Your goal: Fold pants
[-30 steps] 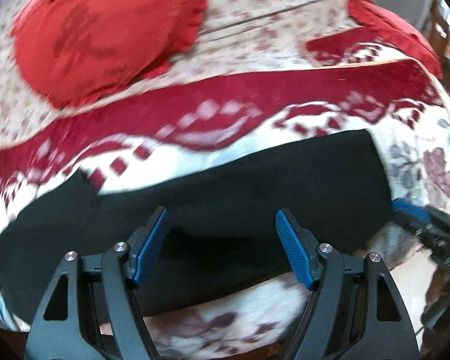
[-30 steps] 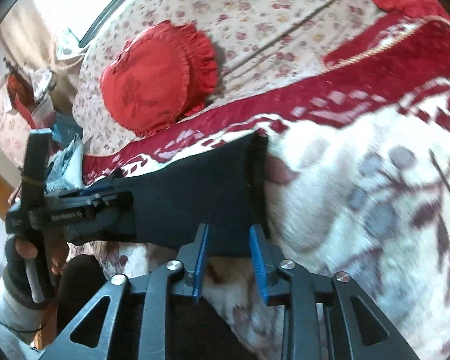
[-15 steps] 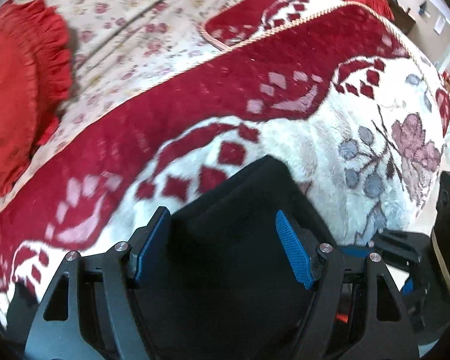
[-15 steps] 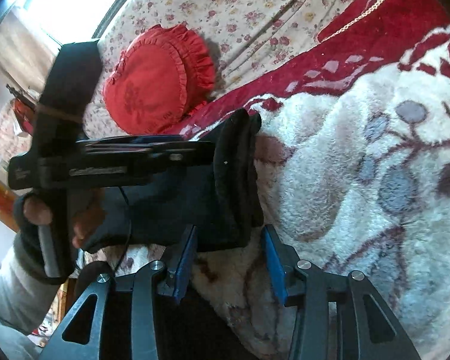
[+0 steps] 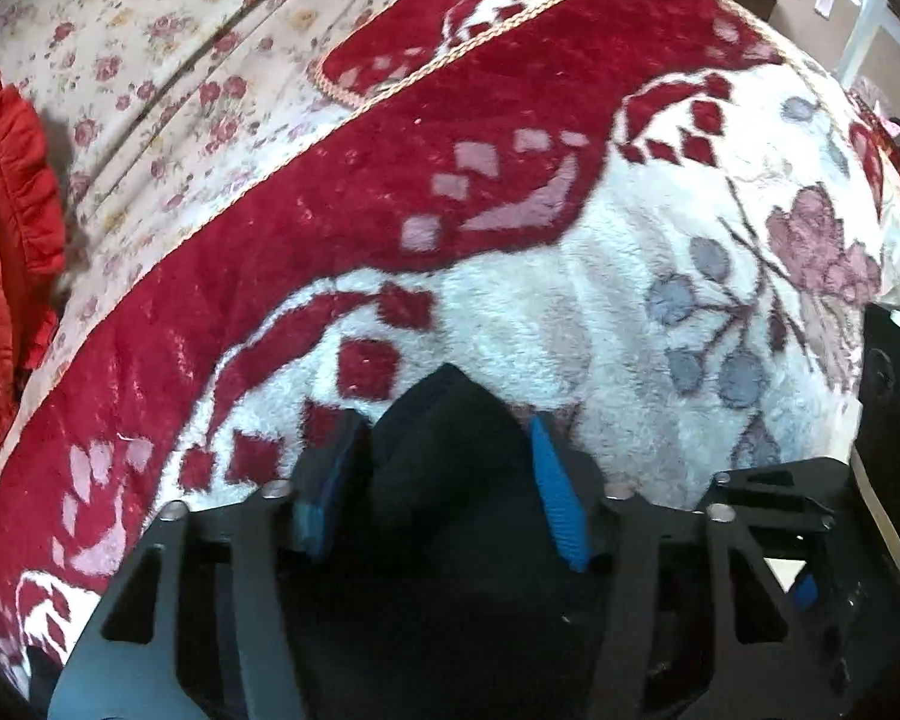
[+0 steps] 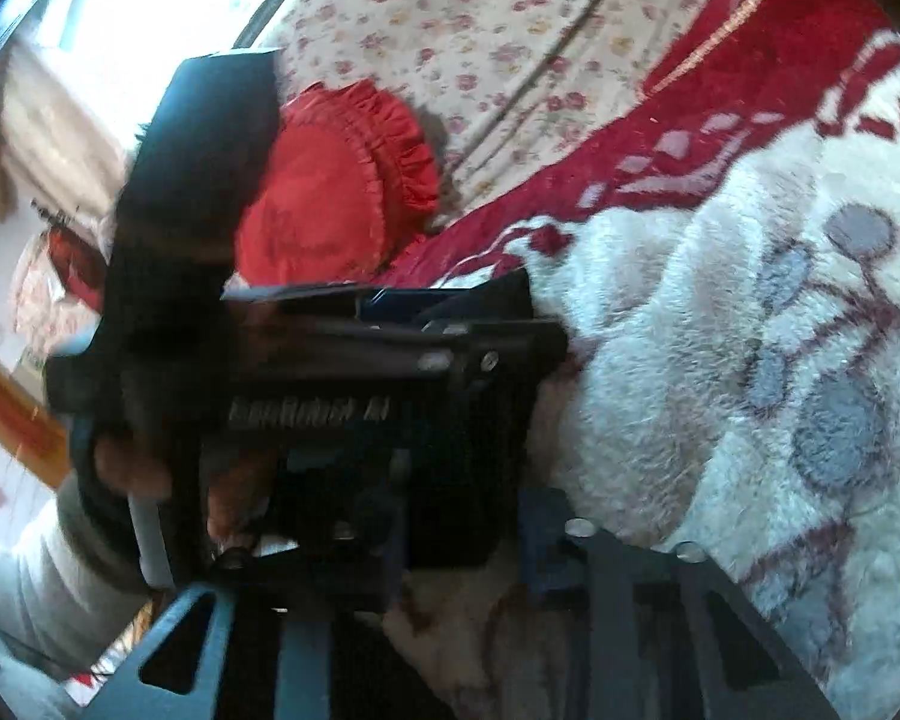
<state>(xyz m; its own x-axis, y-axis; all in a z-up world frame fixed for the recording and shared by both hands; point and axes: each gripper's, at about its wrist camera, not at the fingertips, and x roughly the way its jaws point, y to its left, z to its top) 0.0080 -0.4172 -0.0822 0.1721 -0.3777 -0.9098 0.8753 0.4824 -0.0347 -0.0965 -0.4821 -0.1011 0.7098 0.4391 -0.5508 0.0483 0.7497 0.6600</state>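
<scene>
The black pants [image 5: 450, 456] lie folded on the red and white fleece blanket [image 5: 510, 192]. In the left wrist view my left gripper [image 5: 444, 474] has its blue fingers [image 5: 555, 498] around a bunched end of the pants, with the cloth filling the gap between them. In the right wrist view the left gripper's black body [image 6: 330, 396] and the hand that holds it cover most of the pants [image 6: 498, 294]. My right gripper [image 6: 462, 540] sits low, its fingers apart and blurred, with the pants' near edge between them.
A red ruffled round cushion [image 6: 342, 192] lies on the floral sheet [image 6: 480, 30] behind the pants. The blanket's white floral part [image 6: 780, 360] stretches to the right. A room with furniture shows past the bed's far corner [image 5: 840, 12].
The left gripper carried its end of the pants across to the right end, doubling them over, and its fingers have narrowed on the cloth. The right gripper's fingers have spread wider.
</scene>
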